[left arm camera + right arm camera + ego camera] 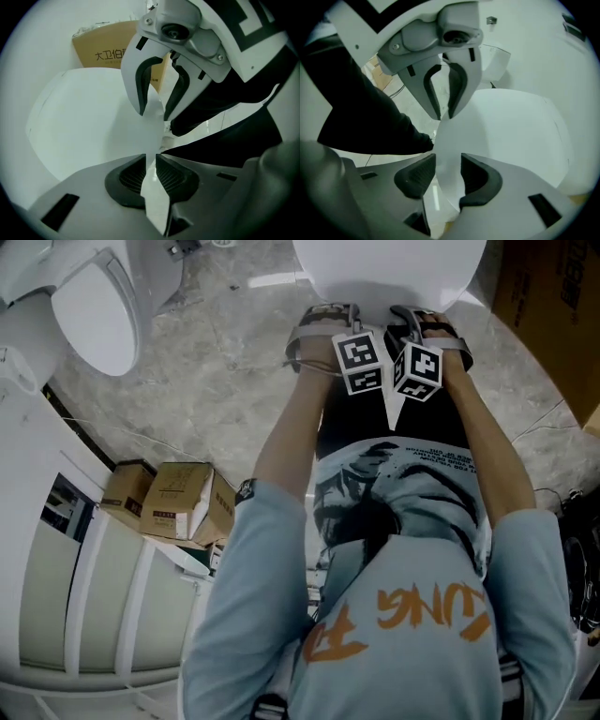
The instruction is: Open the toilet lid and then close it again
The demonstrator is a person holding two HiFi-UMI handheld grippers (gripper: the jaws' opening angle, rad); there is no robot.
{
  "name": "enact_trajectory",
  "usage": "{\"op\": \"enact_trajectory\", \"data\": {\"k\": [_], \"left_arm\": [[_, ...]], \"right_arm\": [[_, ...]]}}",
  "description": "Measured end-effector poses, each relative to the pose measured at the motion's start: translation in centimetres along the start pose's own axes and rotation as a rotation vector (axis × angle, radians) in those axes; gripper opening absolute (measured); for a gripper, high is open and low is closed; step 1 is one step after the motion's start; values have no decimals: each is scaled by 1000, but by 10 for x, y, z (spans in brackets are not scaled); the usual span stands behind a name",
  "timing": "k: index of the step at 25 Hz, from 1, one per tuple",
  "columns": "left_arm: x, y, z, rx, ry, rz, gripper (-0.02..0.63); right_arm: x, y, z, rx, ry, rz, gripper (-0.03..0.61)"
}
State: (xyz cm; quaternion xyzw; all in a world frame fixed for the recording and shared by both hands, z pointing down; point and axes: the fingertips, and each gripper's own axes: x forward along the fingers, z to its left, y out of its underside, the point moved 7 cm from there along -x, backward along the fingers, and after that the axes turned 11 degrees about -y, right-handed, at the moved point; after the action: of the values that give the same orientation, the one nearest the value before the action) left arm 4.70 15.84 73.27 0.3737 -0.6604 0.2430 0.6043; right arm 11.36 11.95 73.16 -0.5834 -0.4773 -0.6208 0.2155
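The white toilet lid lies down at the top of the head view. Both grippers reach down over its near rim, side by side, marker cubes touching. My left gripper has the lid's thin rim between its ribbed pads, and both pads press on it. My right gripper straddles the same rim a little further right, its wider gap filled by the lid edge, pads against both faces. Each gripper view shows the other gripper clamped on the rim just ahead.
A second white toilet stands at the upper left on the marble floor. Cardboard boxes sit by a white unit on the left. A brown carton stands behind the toilet, and cables trail at right.
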Motion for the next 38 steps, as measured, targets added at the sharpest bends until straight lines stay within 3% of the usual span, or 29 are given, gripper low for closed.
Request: {"op": "enact_trajectory", "data": {"k": [3, 6, 9, 12, 16, 23, 27, 29, 32, 35, 38], "left_arm": [[-33, 4, 6, -145, -12, 2, 49], [-73, 12, 38, -441, -98, -9, 38], [-123, 14, 64, -730, -200, -84, 28], [-168, 12, 81, -889, -307, -164, 26], [-213, -5, 113, -949, -444, -269, 26], [-324, -40, 164, -1154, -670, -525, 26], [-383, -62, 214, -1232, -879, -636, 26], [-411, -71, 236, -1262, -937, -689, 26], [-459, -92, 262, -1242, -987, -785, 26], [-503, -115, 280, -1189, -1044, -883, 27], [-535, -134, 281, -1161, -1084, -955, 26]], "right_arm": [[-36, -6, -1, 147, 53, -77, 121], [-83, -11, -24, 278, 136, -187, 29], [-130, -11, -43, 405, 198, -282, 14], [-172, -16, -59, 508, 241, -402, 14], [-222, -26, -82, 573, 296, -540, 14], [-328, -52, -106, 692, 370, -789, 14], [-418, -64, -146, 691, 554, -917, 14], [-462, -73, -160, 683, 618, -1002, 12], [-521, -78, -167, 666, 710, -1093, 12], [-567, -70, -168, 656, 839, -1106, 12], [-600, -54, -161, 659, 891, -1146, 12]]}}
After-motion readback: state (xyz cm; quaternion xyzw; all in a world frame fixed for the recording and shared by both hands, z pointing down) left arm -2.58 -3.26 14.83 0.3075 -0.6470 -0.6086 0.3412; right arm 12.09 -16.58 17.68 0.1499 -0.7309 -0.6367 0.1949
